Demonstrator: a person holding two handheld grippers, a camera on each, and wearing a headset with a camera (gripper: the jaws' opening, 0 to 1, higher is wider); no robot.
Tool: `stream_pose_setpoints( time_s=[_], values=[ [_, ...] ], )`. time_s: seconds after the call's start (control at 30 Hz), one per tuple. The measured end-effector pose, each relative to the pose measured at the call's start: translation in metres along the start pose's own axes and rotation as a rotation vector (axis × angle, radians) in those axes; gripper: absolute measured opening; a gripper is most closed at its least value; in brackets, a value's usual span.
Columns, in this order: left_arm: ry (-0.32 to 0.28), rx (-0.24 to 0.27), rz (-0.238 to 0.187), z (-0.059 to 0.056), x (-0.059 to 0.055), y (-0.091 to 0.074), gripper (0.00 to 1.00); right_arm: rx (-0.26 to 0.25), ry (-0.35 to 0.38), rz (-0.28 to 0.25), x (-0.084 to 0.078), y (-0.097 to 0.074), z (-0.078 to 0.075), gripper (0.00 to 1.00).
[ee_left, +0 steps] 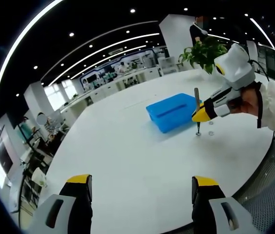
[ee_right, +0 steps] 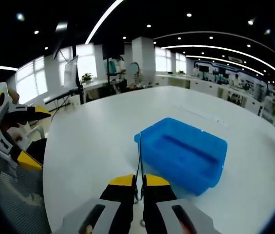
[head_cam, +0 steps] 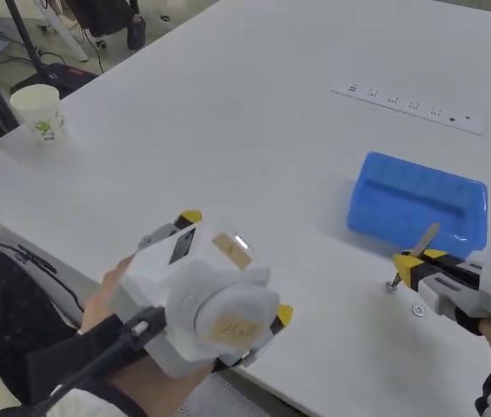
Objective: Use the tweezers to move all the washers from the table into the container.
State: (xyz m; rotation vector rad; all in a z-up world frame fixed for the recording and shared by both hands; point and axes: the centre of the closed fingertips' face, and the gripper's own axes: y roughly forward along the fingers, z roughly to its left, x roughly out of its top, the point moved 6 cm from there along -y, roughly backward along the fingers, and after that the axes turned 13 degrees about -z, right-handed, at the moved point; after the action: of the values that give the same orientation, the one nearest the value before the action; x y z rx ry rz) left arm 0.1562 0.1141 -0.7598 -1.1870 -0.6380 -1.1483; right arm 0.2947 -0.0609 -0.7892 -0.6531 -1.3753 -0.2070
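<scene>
one washer (head_cam: 418, 310) lies on the white table (head_cam: 254, 130), just beside the tips of the tweezers (head_cam: 425, 238) and near the blue container (head_cam: 419, 204). our right gripper (head_cam: 407, 261) pinches the tweezers between its fingers, tips down at the table. our left gripper (head_cam: 237, 265) hovers well apart, fingers spread, holding nothing. a paper cup (head_cam: 41, 111) stands near the table's edge.

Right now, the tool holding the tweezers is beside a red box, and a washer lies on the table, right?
Almost. The box is blue, not red; the head view shows it. The right tool does hold the tweezers beside it, with a washer on the table.
</scene>
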Motion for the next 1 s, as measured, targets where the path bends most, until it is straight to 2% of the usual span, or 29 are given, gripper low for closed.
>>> stream_pose_setpoints(
  time_s=[0.33,0.43,0.63,1.0],
  values=[
    [0.008,-0.008,0.01,-0.001,-0.001,0.0,0.86,0.002,-0.008,-0.039,0.023,-0.004,0.0,0.02],
    [-0.008,-0.005,-0.024,-0.001,0.003,-0.002,0.86,-0.001,-0.016,-0.052,0.03,-0.005,-0.002,0.01],
    [-0.016,0.0,-0.041,0.001,0.005,-0.002,0.87,-0.015,-0.013,-0.06,0.04,-0.006,-0.007,0.02],
    [-0.012,-0.011,-0.04,-0.001,0.005,0.0,0.88,-0.029,-0.057,-0.078,0.058,-0.006,-0.018,0.02]
  ],
)
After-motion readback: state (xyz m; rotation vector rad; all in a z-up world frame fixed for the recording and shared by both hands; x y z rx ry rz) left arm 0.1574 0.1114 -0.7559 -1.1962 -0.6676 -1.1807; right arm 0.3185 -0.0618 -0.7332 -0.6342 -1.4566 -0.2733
